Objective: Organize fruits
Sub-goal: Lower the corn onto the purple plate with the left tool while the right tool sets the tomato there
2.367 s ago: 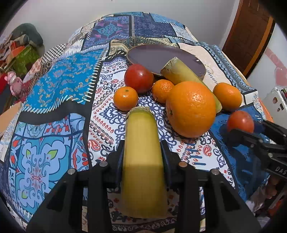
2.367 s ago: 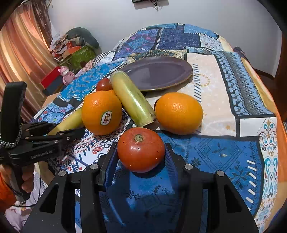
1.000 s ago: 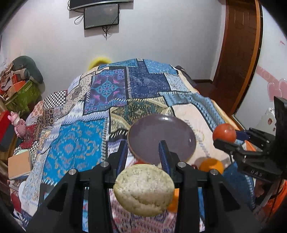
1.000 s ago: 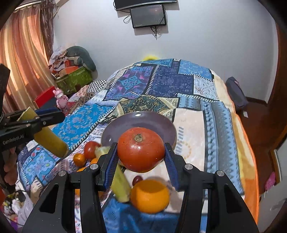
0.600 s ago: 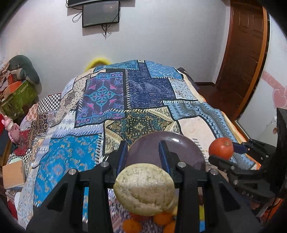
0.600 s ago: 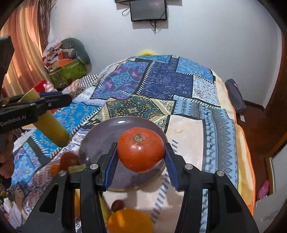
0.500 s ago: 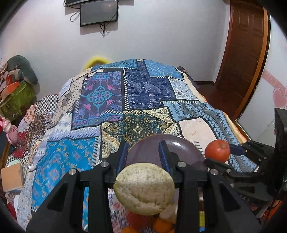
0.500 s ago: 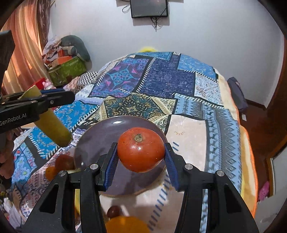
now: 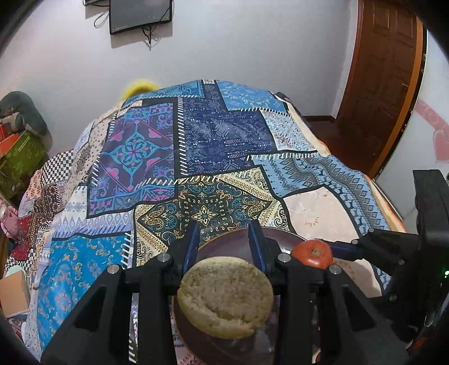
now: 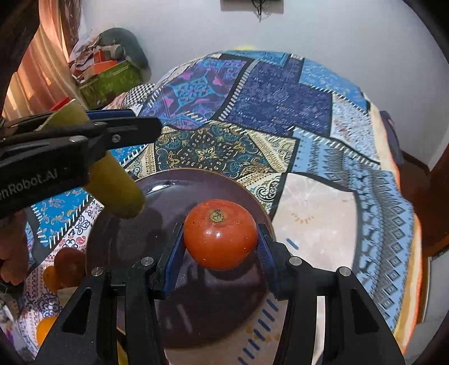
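Tomato (image 10: 220, 233): red, stem scar up, clamped between the blue pads of the right hand-held gripper (image 10: 220, 247); sits centre of the right wrist frame, above the plate; it also shows at the right of the left wrist frame.
Banana piece (image 9: 226, 297): cut pale end faces the lens in the lower centre of the left wrist frame, pinched in the left hand-held gripper (image 9: 224, 238); in the right wrist frame its yellow-green body slants down at left, lower end over the plate's left edge.
Plate (image 10: 157, 224): dark purple, round, on the bed; fills the lower middle of the right wrist frame, and lies behind both held fruits.
Other fruit: a second tomato (image 10: 70, 264) and a small orange (image 10: 45, 330) lie at the lower left of the right wrist frame, beside the plate, blurred.
Bedspread (image 9: 213, 140): patchwork of blue, purple and cream panels, covering the bed across both frames.
Surroundings: wall screen (image 9: 140, 14) upper left, wooden door (image 9: 384, 84) upper right in the left wrist frame.
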Available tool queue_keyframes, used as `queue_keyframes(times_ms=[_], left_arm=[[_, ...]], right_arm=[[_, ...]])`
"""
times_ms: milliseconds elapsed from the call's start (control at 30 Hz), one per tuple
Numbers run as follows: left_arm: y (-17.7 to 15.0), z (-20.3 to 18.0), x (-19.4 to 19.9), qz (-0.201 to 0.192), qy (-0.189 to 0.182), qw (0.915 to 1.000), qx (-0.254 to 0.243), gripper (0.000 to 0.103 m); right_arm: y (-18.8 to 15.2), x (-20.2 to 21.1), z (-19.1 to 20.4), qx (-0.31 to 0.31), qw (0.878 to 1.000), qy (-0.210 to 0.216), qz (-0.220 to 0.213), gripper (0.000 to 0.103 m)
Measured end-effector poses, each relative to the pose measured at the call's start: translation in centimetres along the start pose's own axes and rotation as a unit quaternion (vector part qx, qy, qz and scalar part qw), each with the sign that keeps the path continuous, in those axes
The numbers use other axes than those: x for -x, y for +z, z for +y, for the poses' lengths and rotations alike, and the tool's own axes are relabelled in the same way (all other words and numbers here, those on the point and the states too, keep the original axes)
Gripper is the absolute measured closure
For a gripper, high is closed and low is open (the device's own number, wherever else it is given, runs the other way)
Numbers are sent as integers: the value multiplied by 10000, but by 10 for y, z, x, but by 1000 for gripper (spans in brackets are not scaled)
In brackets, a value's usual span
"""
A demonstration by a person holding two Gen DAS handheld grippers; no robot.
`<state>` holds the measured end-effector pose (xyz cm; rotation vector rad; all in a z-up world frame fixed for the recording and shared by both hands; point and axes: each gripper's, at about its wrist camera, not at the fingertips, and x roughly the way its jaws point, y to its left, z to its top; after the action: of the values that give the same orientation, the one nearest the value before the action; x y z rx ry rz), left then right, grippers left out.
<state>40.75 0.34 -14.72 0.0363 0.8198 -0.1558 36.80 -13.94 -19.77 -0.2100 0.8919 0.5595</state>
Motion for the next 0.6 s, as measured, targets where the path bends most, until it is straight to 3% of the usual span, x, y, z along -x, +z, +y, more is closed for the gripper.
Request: queue_keyframes(times_ms=[300, 600], left_arm=[[-1, 4, -25, 270, 5, 9996, 51, 67], [2, 2, -11, 113, -3, 9999, -121, 70]], right_arm=[[4, -22, -1, 94, 9994, 72, 325, 56], [3, -30, 5, 184, 9988, 94, 453, 56]])
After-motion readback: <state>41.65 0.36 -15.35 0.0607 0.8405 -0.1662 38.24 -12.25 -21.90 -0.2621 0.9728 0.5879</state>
